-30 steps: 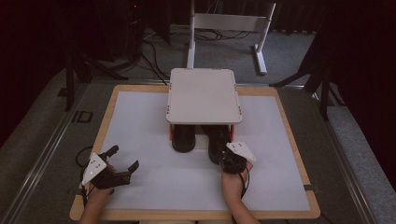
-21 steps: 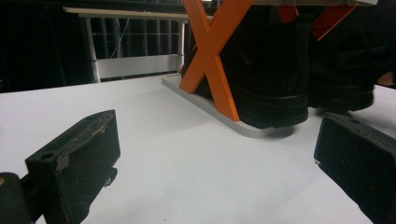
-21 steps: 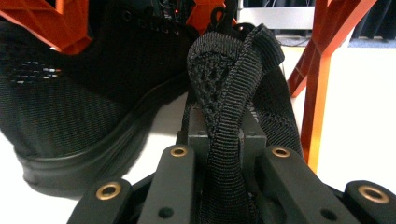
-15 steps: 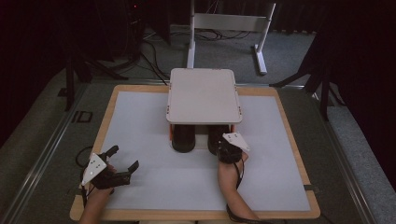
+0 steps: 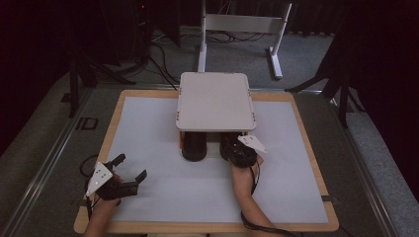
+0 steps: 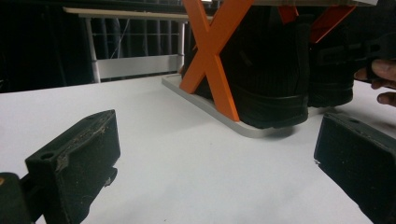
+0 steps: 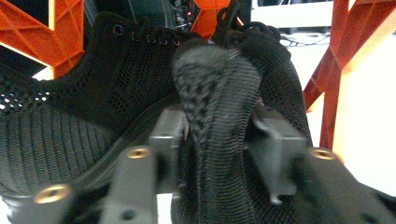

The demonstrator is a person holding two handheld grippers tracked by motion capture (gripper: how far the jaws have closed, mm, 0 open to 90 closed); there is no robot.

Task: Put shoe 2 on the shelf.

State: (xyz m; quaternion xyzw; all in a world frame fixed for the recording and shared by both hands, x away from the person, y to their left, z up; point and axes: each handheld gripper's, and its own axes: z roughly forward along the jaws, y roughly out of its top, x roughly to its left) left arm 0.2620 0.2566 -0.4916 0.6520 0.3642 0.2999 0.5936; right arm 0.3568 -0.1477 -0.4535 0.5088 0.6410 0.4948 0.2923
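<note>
On the white desk (image 5: 148, 123), the left hand-held gripper (image 5: 129, 170) rests near the front left corner, jaws spread wide and holding nothing, well apart from the work. At centre stands a small rack (image 5: 215, 100) with a pale flat top and orange X-shaped legs (image 6: 212, 51); two black knit shoes sit on its low shelf, heels toward the person. The left shoe (image 5: 193, 146) stands untouched. The right hand-held gripper (image 5: 236, 148) is at the heel of the right shoe (image 7: 243, 70), where its jaws have just been opening; in the right gripper view they stand partly apart on either side of the upright heel tab (image 7: 215, 93), close to it, though whether the pads press on the knit cannot be told.

The step in hand looks like taking hold of the right shoe by its heel. To do it well, the jaws should close squarely across the stiffened heel rather than the soft tab alone, then draw straight back, level, clear of the orange legs and the neighbouring shoe.
</note>
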